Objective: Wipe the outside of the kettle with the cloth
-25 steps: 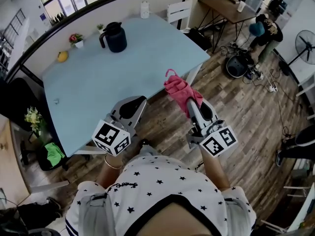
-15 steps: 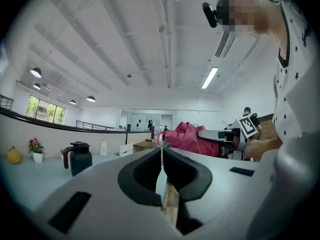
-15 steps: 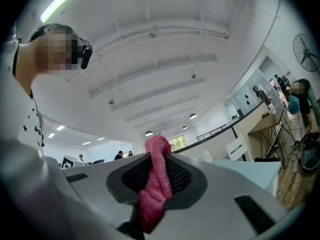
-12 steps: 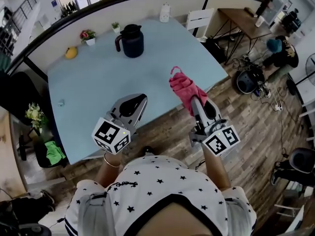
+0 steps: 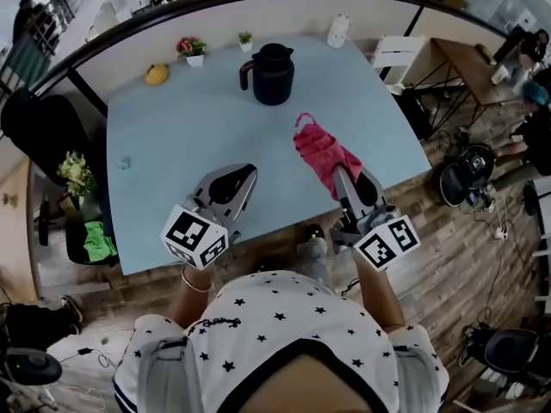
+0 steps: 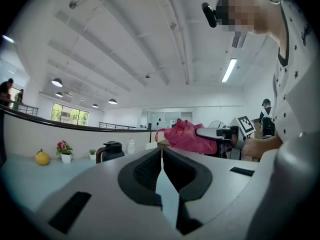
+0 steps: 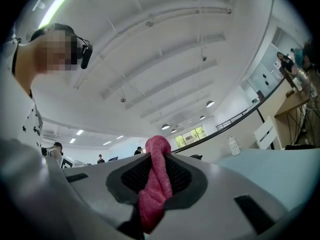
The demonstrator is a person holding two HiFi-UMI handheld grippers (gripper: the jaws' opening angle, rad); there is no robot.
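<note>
Approach: dark jug-shaped kettle point(image 5: 272, 74) nearer, at 12 o'clock; my right gripper point(image 5: 342, 175) clamps pink cloth point(image 5: 320, 151), left gripper point(image 5: 232, 181) closed, empty.

Open table point(image 5: 172, 166) up to kettle point(image 5: 272, 76), flowerpot point(image 5: 195, 57) and yellow fruit point(image 5: 156, 75) at far edge

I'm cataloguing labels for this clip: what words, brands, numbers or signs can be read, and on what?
None: no readable text in any view.
The marker cubes on the left gripper and right gripper: black-and-white square patterns, no letters.
The kettle and the cloth: no print visible.
The white bottle: too small to tell.
</note>
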